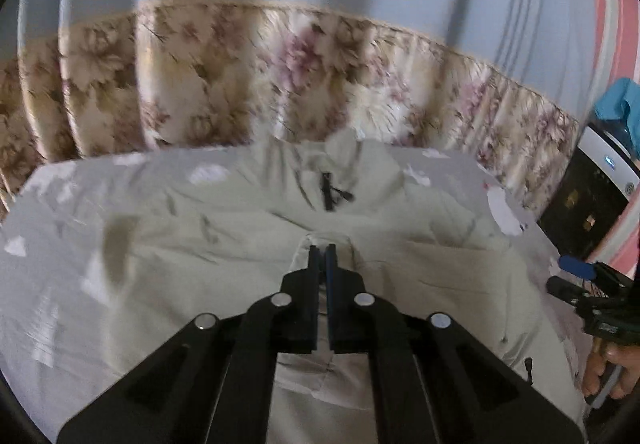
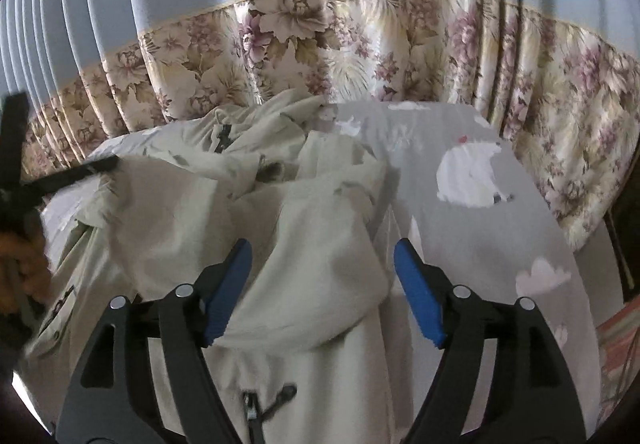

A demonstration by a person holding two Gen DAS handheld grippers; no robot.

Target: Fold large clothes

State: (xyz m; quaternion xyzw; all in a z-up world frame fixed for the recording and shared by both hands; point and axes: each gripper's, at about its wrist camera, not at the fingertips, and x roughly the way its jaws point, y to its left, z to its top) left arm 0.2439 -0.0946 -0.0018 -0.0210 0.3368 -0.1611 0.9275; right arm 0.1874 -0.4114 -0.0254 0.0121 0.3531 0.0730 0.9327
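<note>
**Left claw pinching the jacket, right claw spread above a fold**

While the left gripper (image 1: 323,250) has its two dark fingers pressed together, a small ridge of the pale beige jacket (image 1: 240,228) rises just at their tips, so it looks pinched on that cloth, near the middle of the garment below the collar; the black zipper pull (image 1: 329,190) lies further up, toward the stand-up collar; the jacket is spread wide across a grey bedsheet (image 1: 52,272) printed with white shapes, rumpled and creased on both sides.

Over on the other side, the right gripper (image 2: 323,268) stands spread, its blue pads (image 2: 418,298) well apart and pressing nothing; a thick rolled fold of the jacket (image 2: 320,244), likely a sleeve, lies below the gap between them, with a second zipper (image 2: 256,410) showing low in the right wrist view; the sheet's white polar bear print (image 2: 468,174) lies bare beside the cloth.

Seen from the left wrist view, the right gripper (image 1: 580,276) sits at the jacket's far edge with the person's hand (image 1: 608,368) around its handle; behind the bed hangs a curtain (image 2: 320,40), plain blue above and flowered below.
</note>
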